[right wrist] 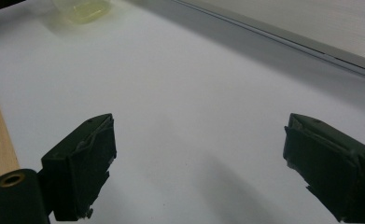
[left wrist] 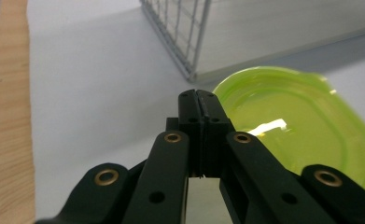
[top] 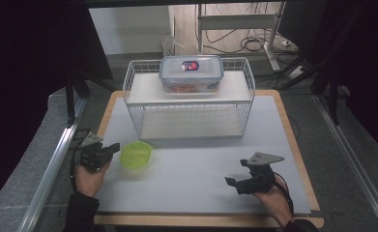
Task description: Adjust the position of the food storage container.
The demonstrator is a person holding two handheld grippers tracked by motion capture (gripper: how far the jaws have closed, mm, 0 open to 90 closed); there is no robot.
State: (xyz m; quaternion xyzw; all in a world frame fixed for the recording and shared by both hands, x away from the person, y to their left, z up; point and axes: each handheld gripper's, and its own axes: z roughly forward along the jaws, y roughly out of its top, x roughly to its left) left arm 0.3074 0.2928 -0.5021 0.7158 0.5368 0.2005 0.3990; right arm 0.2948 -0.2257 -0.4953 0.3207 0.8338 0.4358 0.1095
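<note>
High view: left gripper (top: 113, 148) just left of green bowl (top: 136, 155), which sits in front of wire rack (top: 189, 99); left gripper view: jaws pressed together, empty, beside bowl (left wrist: 301, 126); right gripper view: right gripper (right wrist: 199, 163) jaws wide apart, bowl (right wrist: 82, 9) far off.

A small lime-green plastic bowl (top: 136, 155) sits upright on the white tabletop, at about eight o'clock from the table's middle. It is translucent, glossy, shallow, with a squarish rounded rim, and looks empty.
</note>
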